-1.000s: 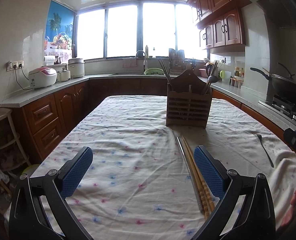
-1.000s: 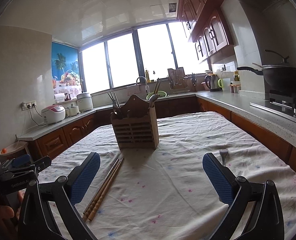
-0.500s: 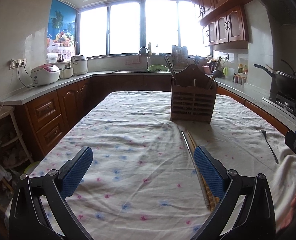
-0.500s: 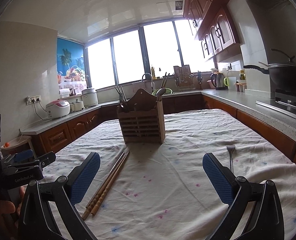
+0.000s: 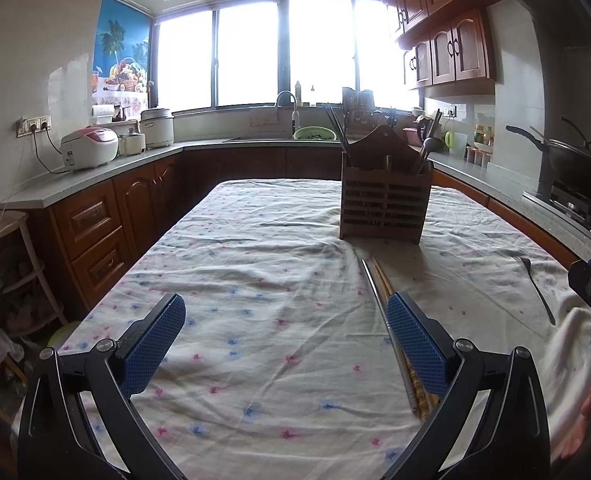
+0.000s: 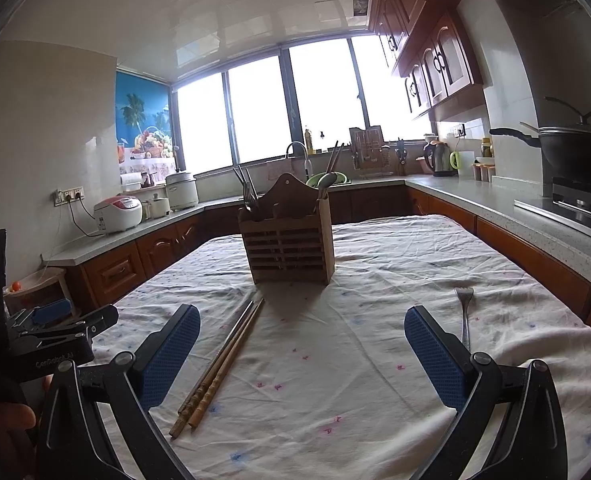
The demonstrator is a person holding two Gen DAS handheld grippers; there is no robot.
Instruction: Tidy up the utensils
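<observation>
1. Both handheld grippers hover low over a desk (image 5: pixel 279 240) draped in a white cloth dotted with small pink and blue flowers, in a kitchen lined with brown wooden cabinets.
2. The left gripper (image 5: pixel 285 340) has its blue-padded fingers spread wide apart, with nothing between them; only cloth shows in the gap.
3. The right gripper (image 6: pixel 301 350) is likewise spread wide and holds nothing.
4. A slatted wooden utensil holder (image 6: pixel 289 244) stands upright near the middle of the desk, beyond both grippers. Chopsticks, a fork and a ladle stick up out of its top.
5. A bundle of chopsticks (image 6: pixel 221 364) lies flat on the cloth in front of the holder, pointing toward it. It includes bamboo pairs and at least one metal stick. In the left wrist view the bundle runs just inside that gripper's right finger and passes under it.
6. From the right wrist view, the same bundle lies between the right gripper's fingers, close to the left one.
7. A metal fork (image 6: pixel 464 312) lies alone on the cloth, tines toward the holder, well apart from the chopsticks. It sits just beyond the right gripper's right finger.
8. A rice cooker (image 5: pixel 90 153) sits on the counter at left; a black wok (image 5: pixel 577 170) rests on the stove at right.
</observation>
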